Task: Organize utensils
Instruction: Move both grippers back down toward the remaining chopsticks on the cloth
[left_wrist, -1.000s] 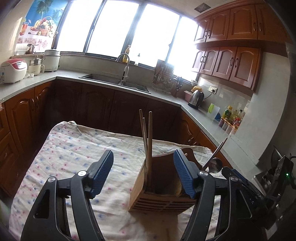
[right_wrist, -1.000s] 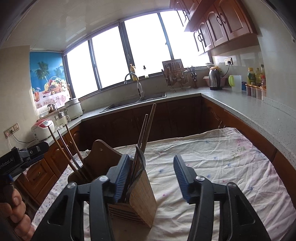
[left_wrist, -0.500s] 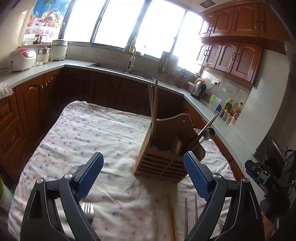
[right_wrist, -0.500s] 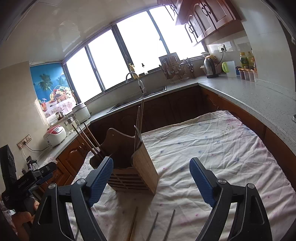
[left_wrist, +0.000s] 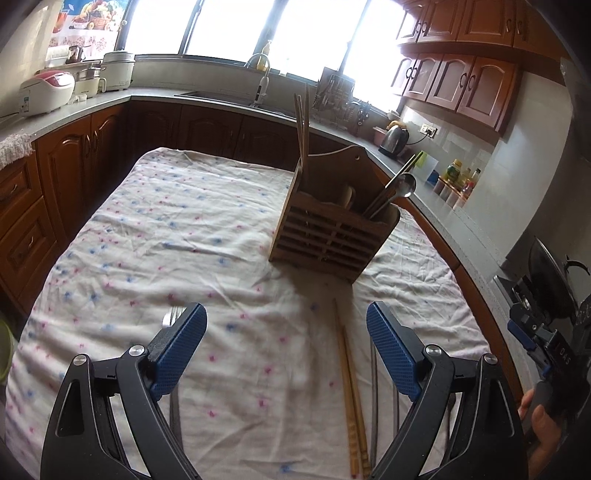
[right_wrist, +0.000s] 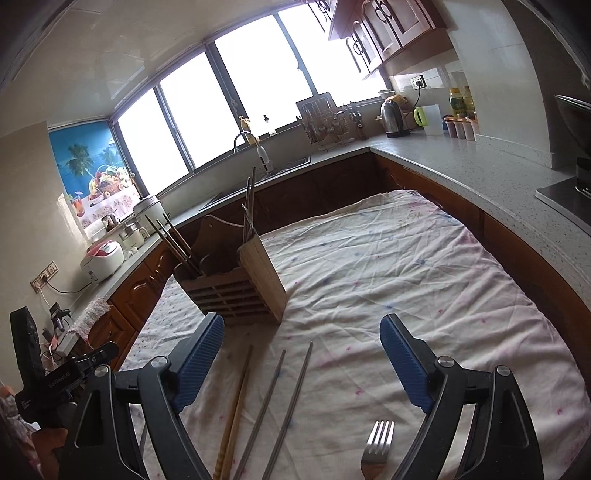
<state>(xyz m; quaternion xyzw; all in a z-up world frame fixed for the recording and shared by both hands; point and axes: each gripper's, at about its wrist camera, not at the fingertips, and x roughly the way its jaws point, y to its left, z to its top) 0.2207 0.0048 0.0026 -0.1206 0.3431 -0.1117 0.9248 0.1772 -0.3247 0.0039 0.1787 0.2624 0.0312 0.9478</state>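
A wooden slatted utensil holder (left_wrist: 328, 229) stands on the cloth-covered table; it also shows in the right wrist view (right_wrist: 236, 288). It holds upright wooden chopsticks (left_wrist: 301, 122) and a metal spoon (left_wrist: 400, 188). On the cloth near me lie a pair of wooden chopsticks (left_wrist: 351, 384) (right_wrist: 234, 410), a pair of metal chopsticks (right_wrist: 280, 402) and a fork (right_wrist: 376, 443); a fork's tines (left_wrist: 171, 315) show beside my left finger. My left gripper (left_wrist: 286, 349) and right gripper (right_wrist: 301, 363) are both open and empty, held above the loose utensils.
The table wears a white floral cloth (left_wrist: 166, 236). Brown kitchen cabinets and grey counters surround it, with a sink (left_wrist: 258, 96), rice cookers (left_wrist: 44, 92), kettle (right_wrist: 393, 118) and bottles (right_wrist: 460, 110). The other hand's gripper (left_wrist: 546, 343) shows at the right edge.
Both grippers have drawn back from the holder and tilted downward. The holder now lies farther off, and the loose chopsticks and forks on the cloth have come into view.
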